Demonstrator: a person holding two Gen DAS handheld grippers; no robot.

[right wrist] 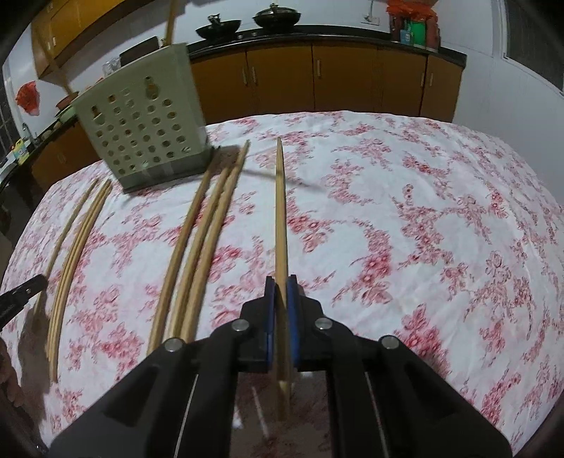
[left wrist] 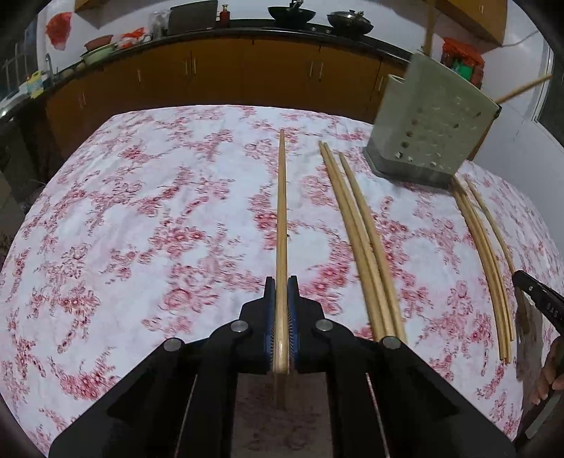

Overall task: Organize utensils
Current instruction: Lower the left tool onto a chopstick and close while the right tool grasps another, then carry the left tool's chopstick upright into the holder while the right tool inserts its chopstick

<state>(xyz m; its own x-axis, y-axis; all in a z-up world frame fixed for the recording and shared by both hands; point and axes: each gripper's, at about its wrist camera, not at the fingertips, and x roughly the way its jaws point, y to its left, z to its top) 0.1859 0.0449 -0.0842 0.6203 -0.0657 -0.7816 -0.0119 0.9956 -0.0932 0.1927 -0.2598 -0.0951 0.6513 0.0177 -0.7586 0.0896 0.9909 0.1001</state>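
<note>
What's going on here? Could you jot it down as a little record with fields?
Setting: table with a floral cloth in a kitchen
Left tool: shut on a chopstick
Right tool: shut on another chopstick
Container: pale green holder with holes, one chopstick already sticking out of it
Loose chopsticks: two groups lying on the cloth beside the holder

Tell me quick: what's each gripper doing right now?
Left gripper: closed on a chopstick.
Right gripper: closed on another chopstick.
</note>
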